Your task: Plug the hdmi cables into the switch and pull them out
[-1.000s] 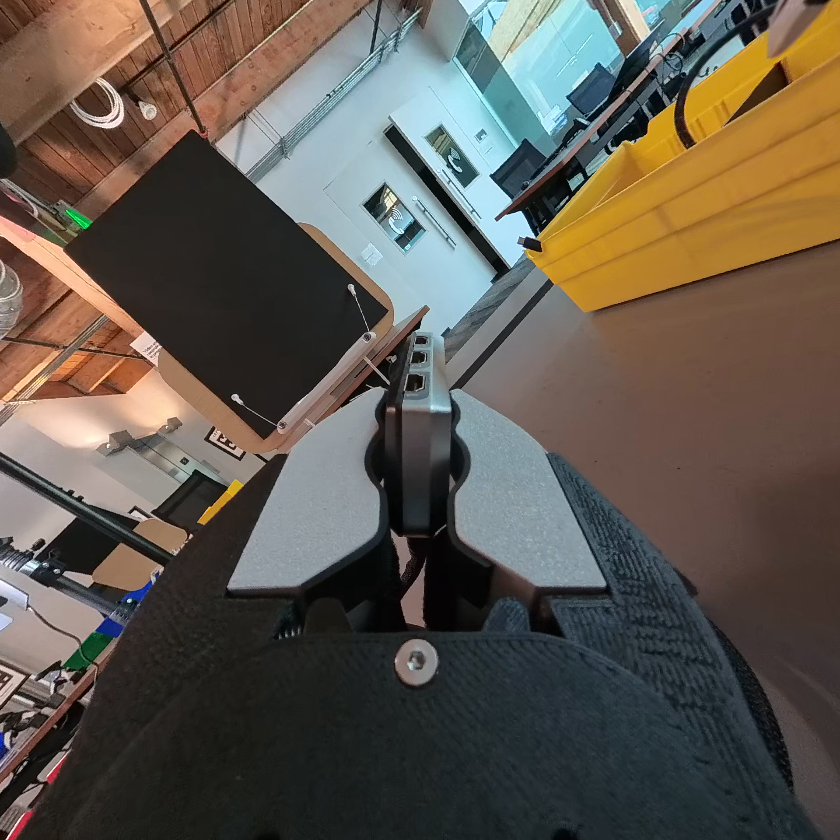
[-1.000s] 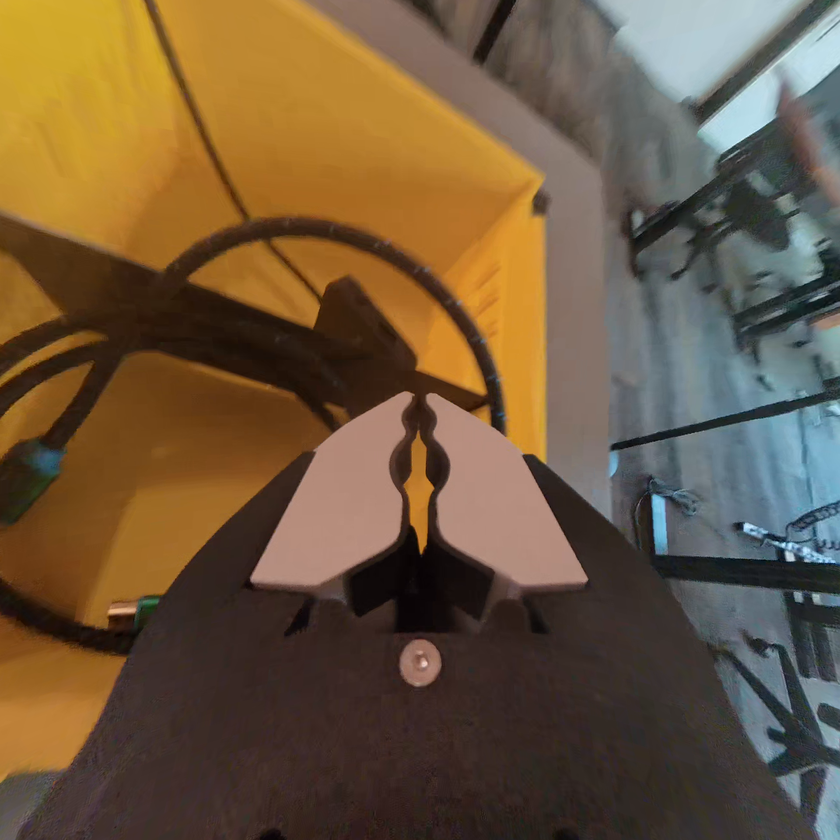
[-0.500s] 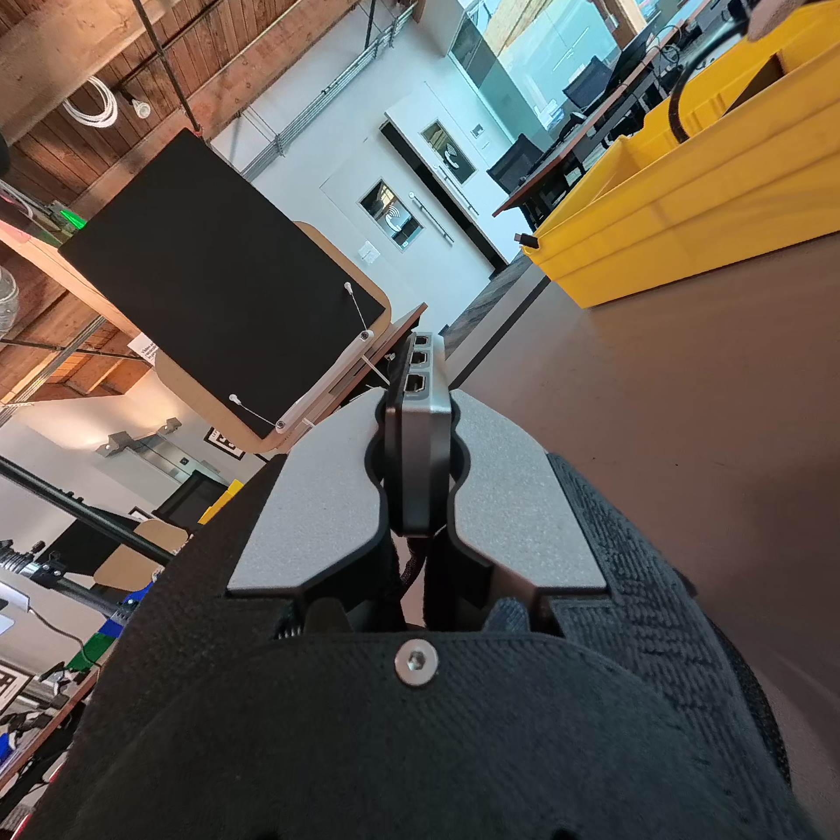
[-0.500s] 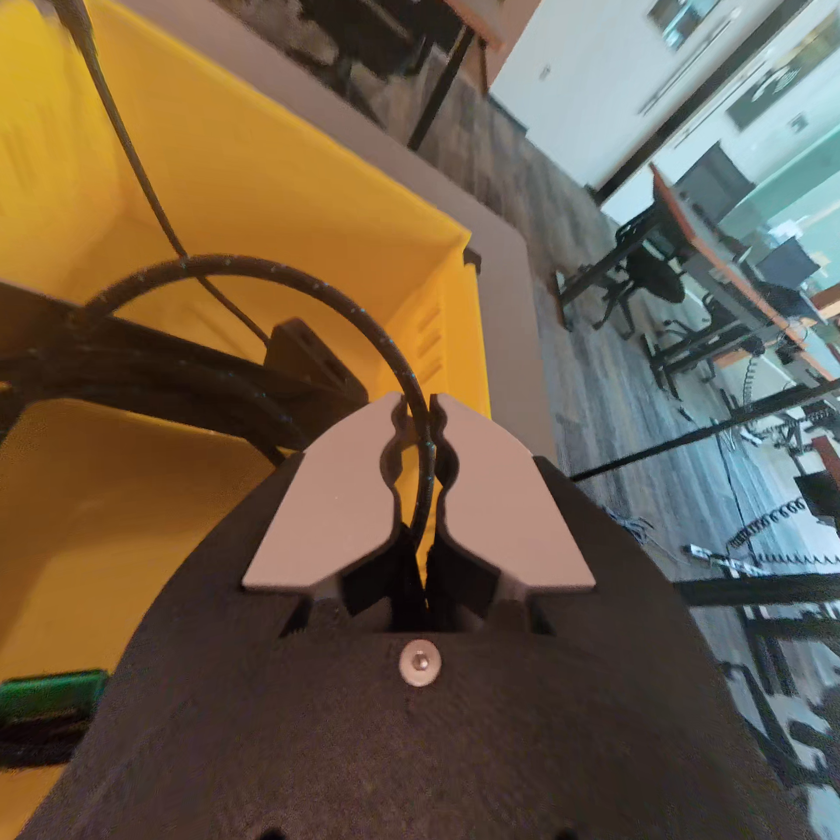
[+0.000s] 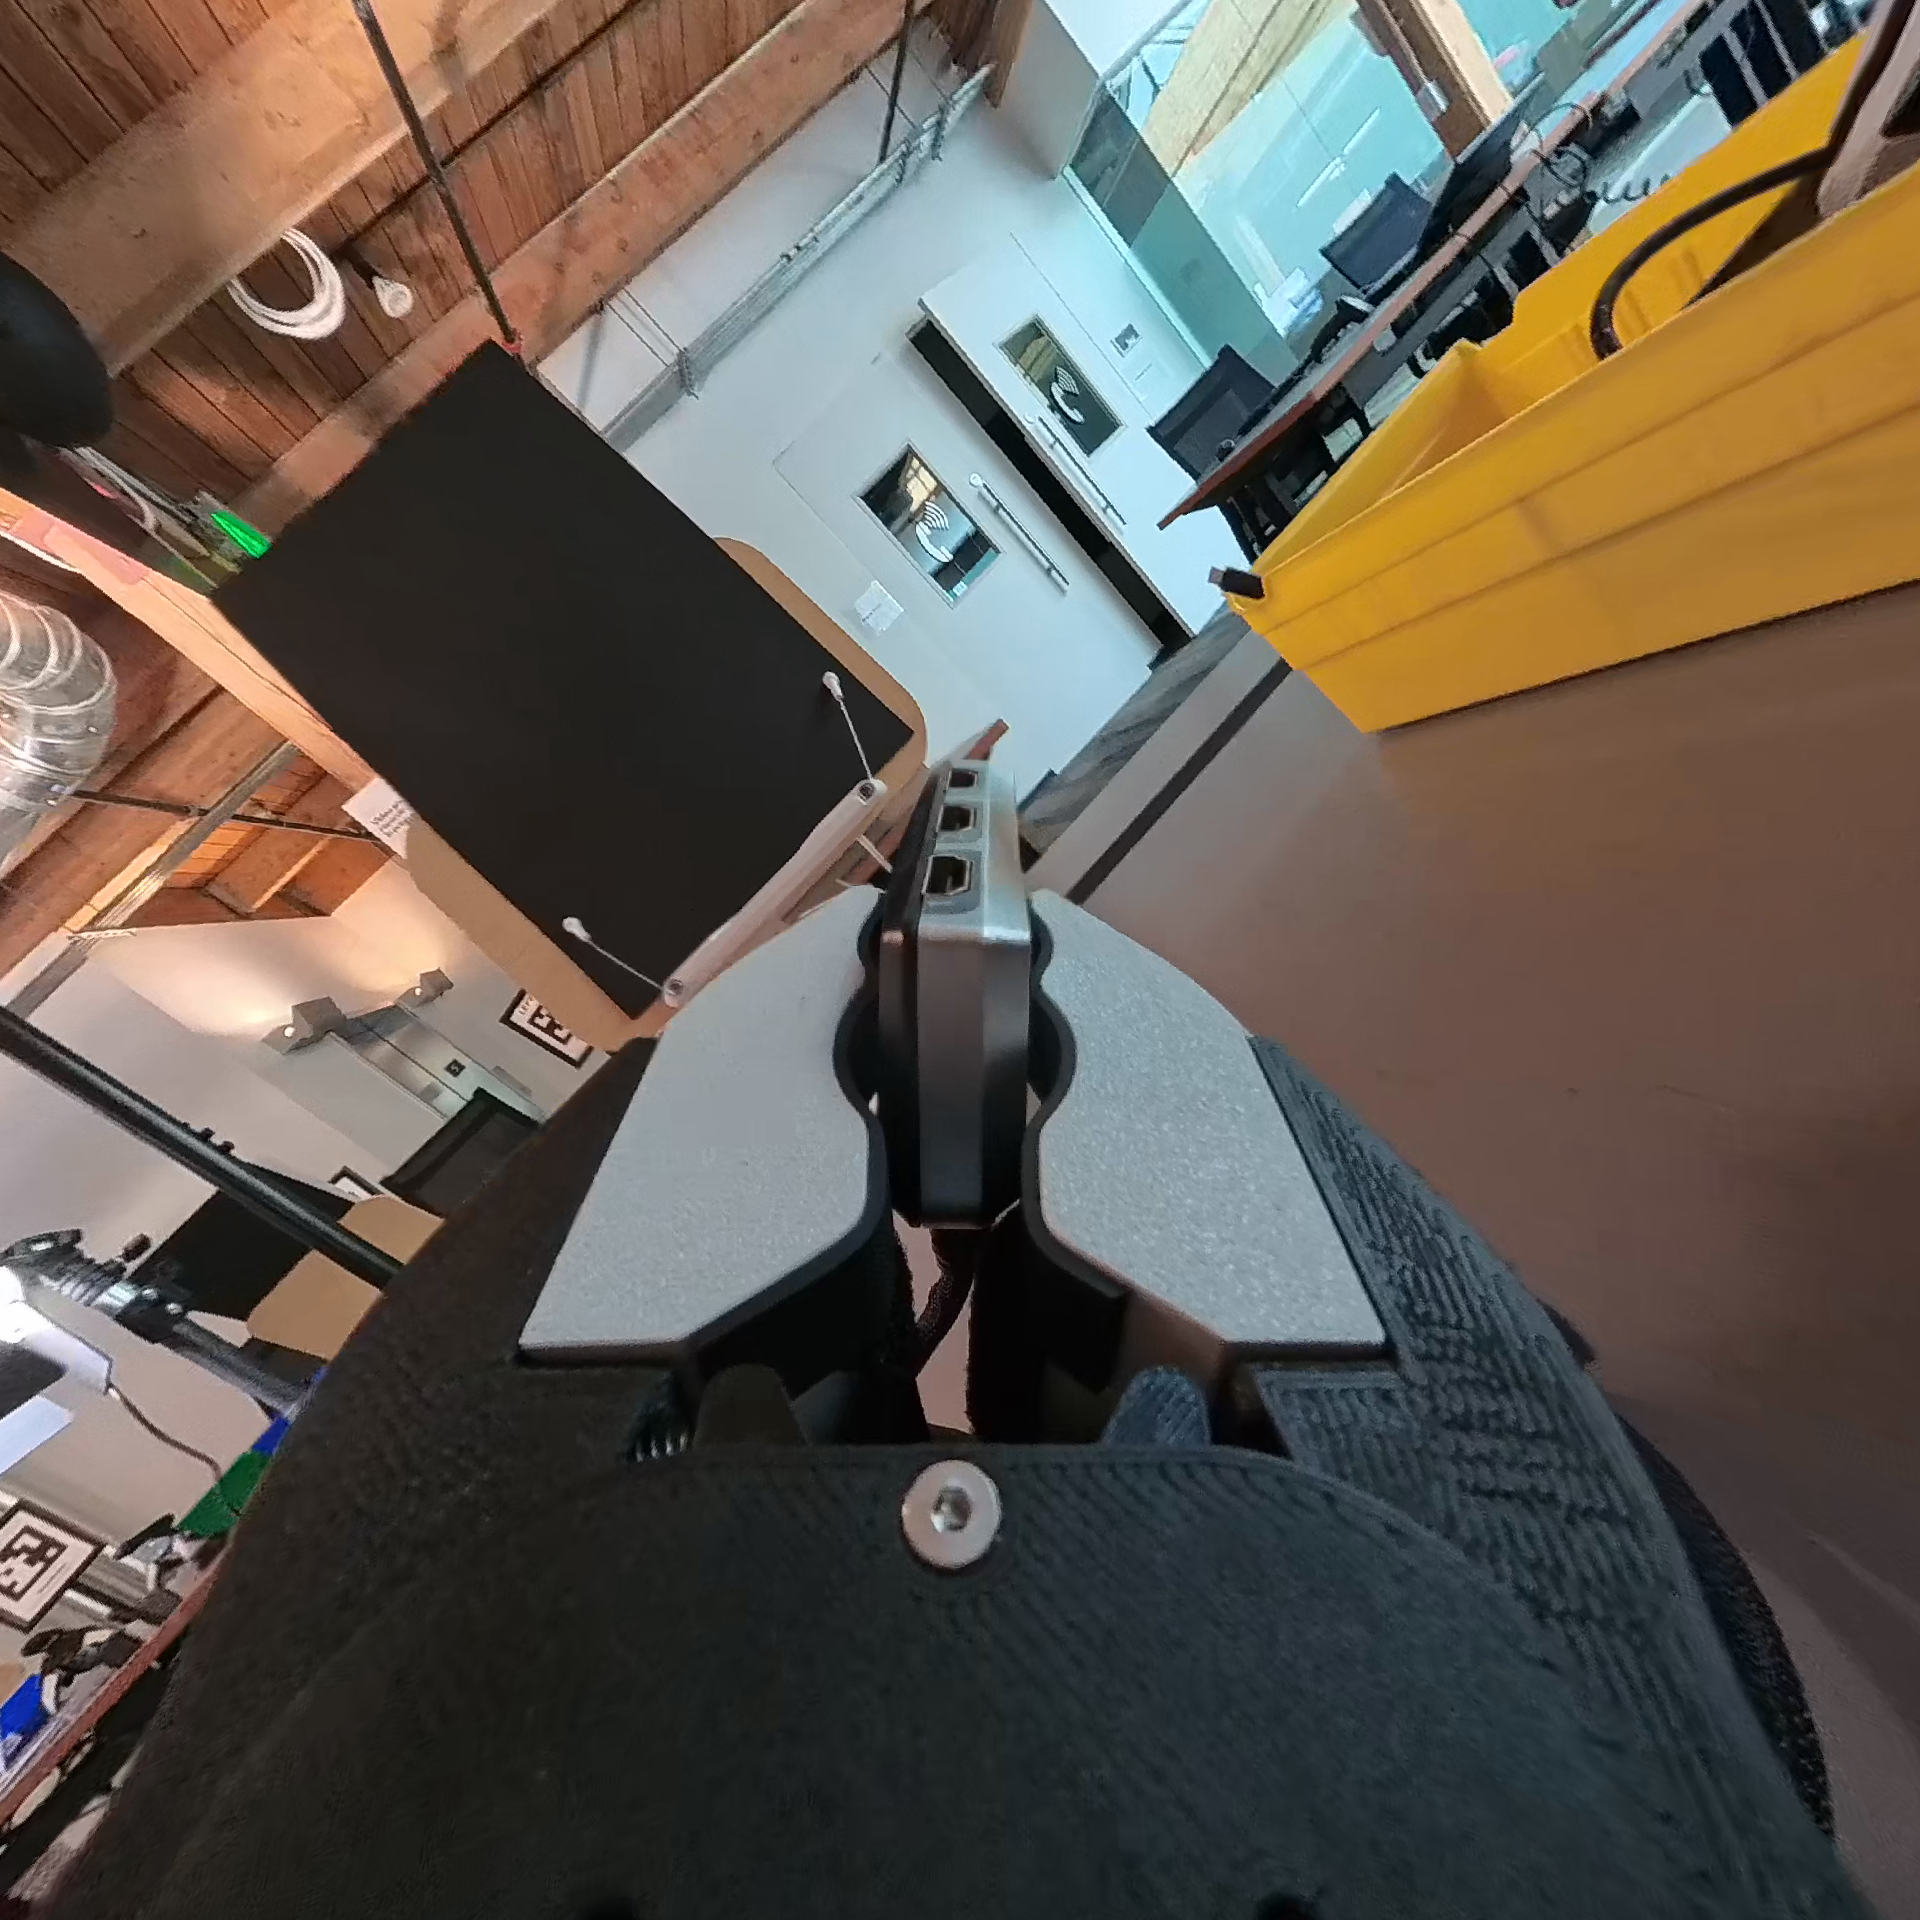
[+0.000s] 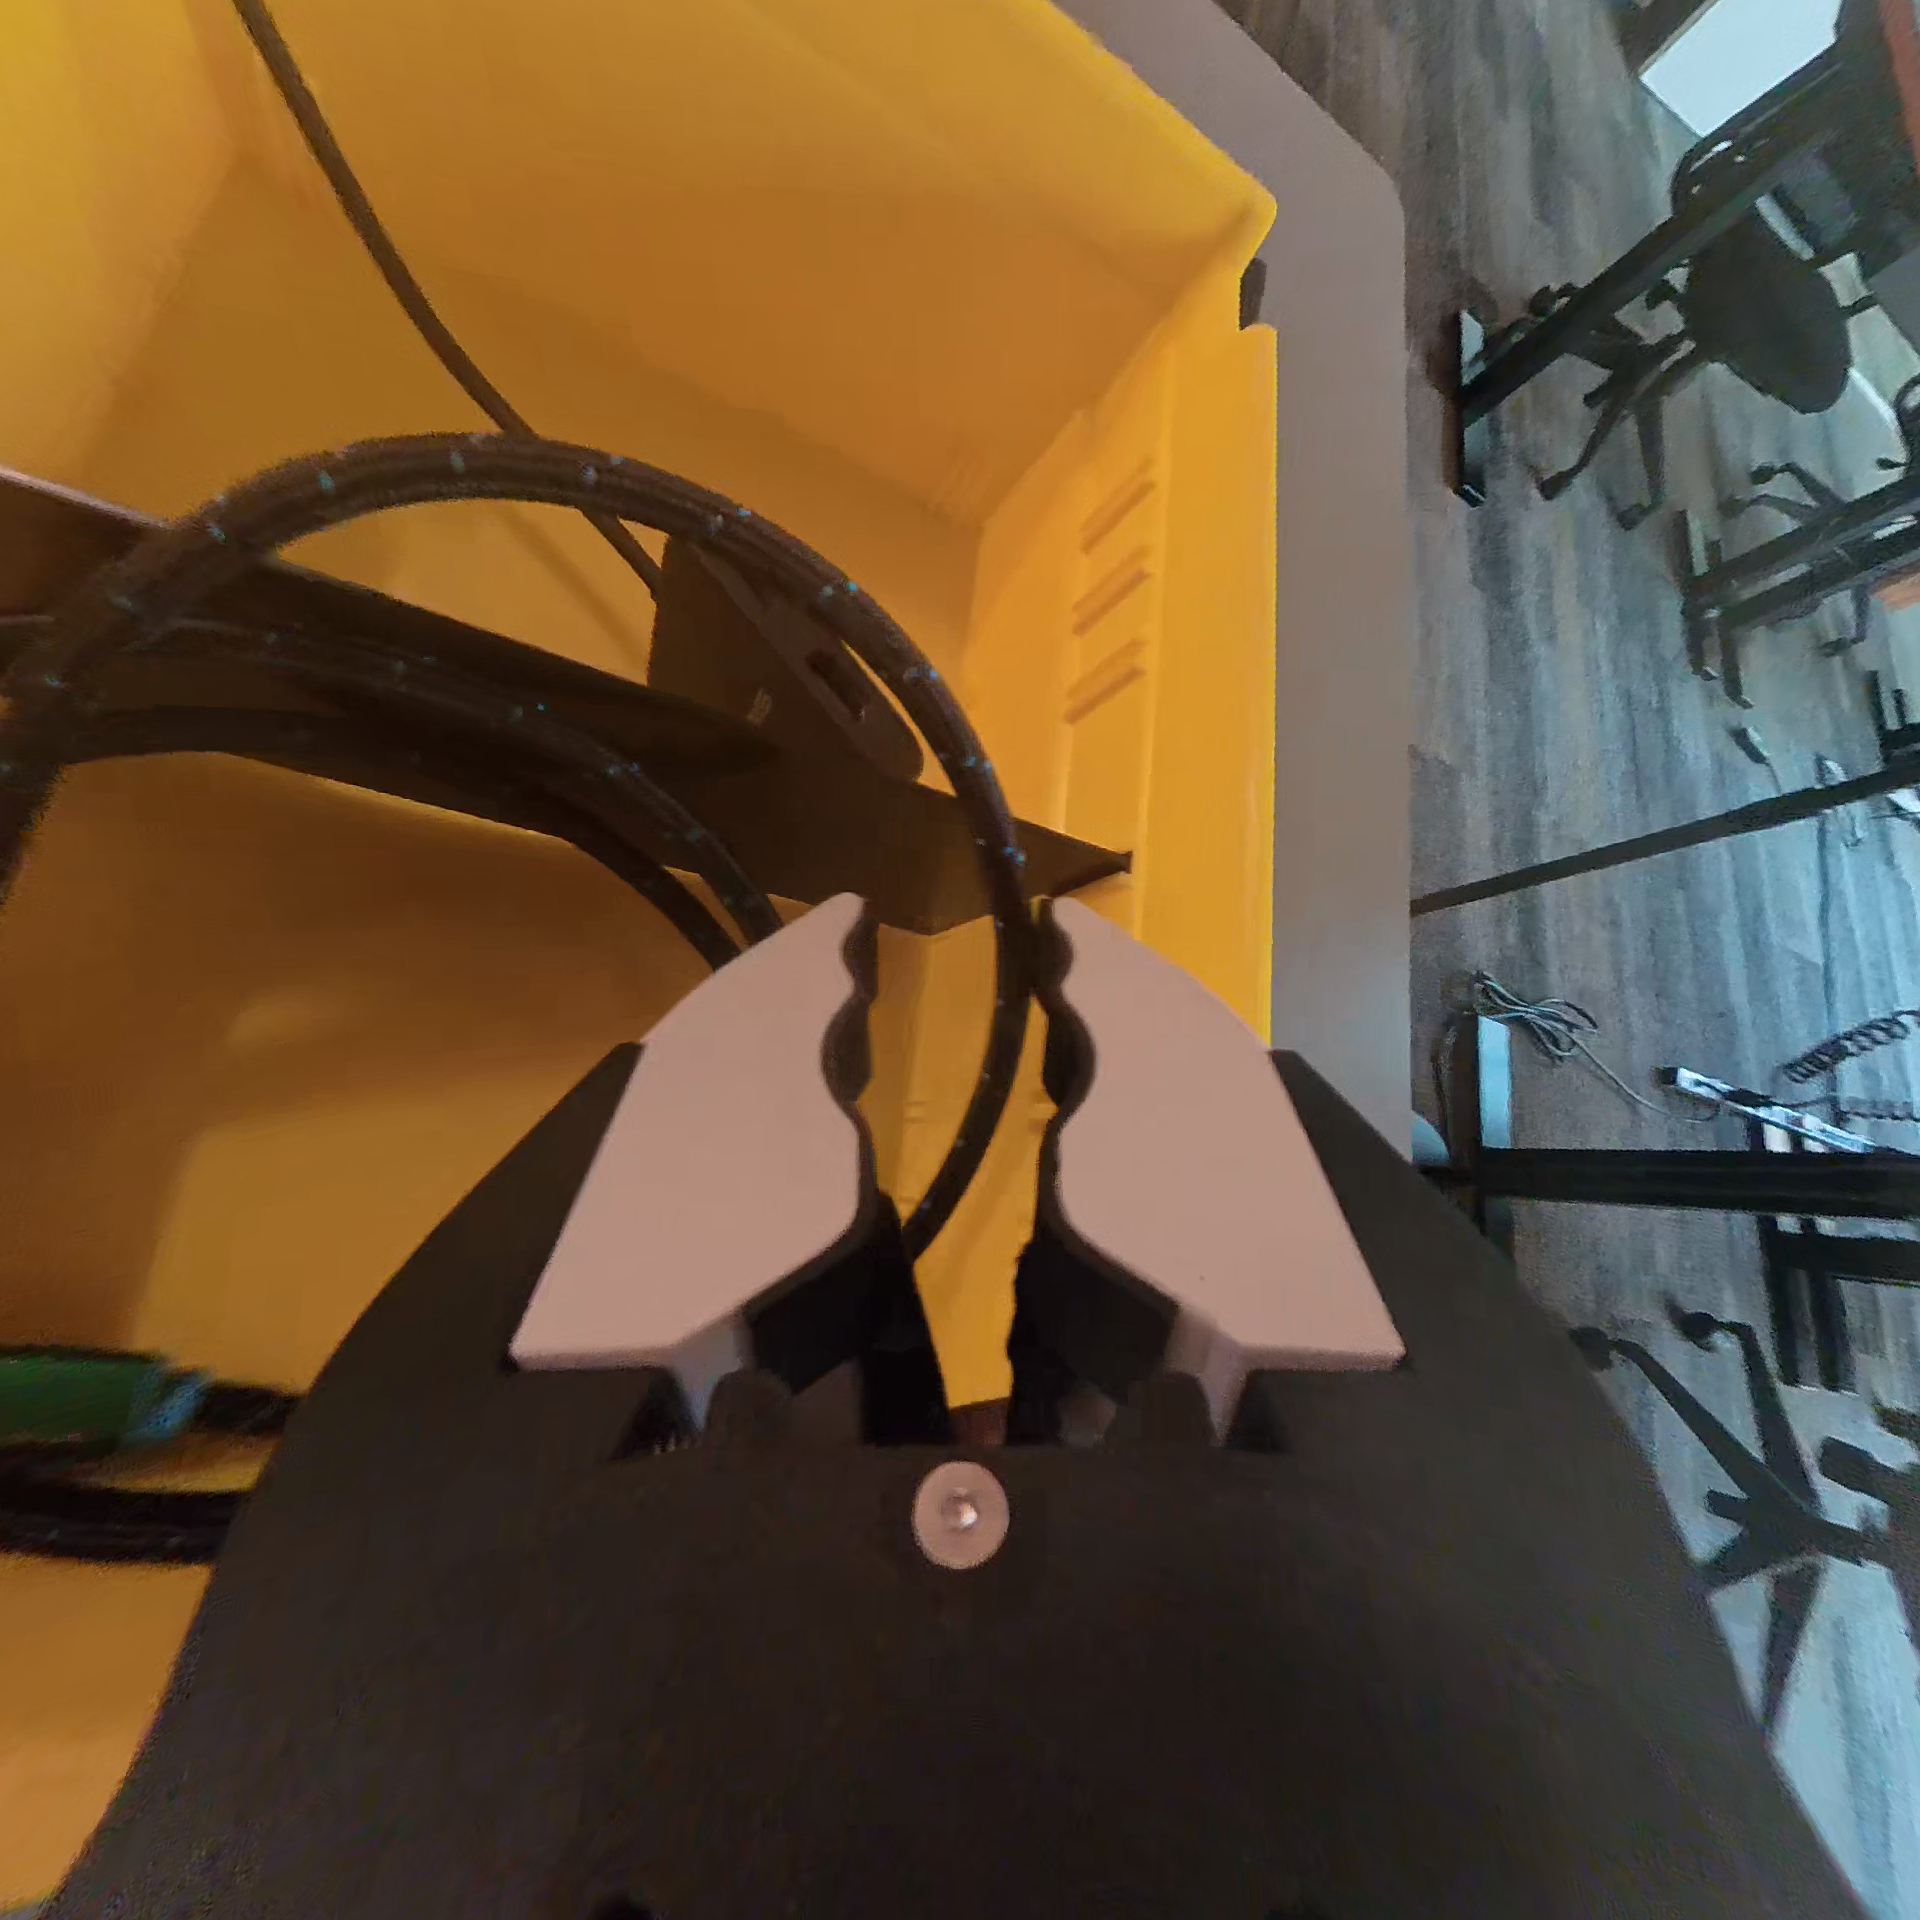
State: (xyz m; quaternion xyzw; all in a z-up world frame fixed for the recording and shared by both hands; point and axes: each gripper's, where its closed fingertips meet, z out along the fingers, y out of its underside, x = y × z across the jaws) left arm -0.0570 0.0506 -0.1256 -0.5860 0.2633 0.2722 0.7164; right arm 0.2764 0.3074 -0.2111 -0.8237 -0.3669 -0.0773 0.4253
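Note:
My left gripper (image 5: 954, 925) is shut on a dark grey HDMI switch (image 5: 951, 997), held on edge above the brown table (image 5: 1558, 987); its row of empty ports (image 5: 951, 847) faces away from me. My right gripper (image 6: 956, 914) is open over the yellow bin (image 6: 727, 208). A black braided HDMI cable (image 6: 977, 790) loops up out of the bin and runs down between the open fingers, close to the right finger (image 6: 1164, 1143). A green plug end (image 6: 83, 1392) of a cable lies at the bin's left. More black cable coils lie in the bin.
A black divider plate (image 6: 790, 665) with a slot stands across the bin. In the left wrist view the yellow bin (image 5: 1610, 499) sits at the table's far right with a cable loop (image 5: 1683, 239) rising from it. A black board (image 5: 540, 644) hangs beyond the table. Floor and desk frames lie past the bin's edge.
My right gripper went from shut, to pinching the braided cable loop, to open now with the cable loose between the fingers. The left gripper has kept holding the switch, nearly still.

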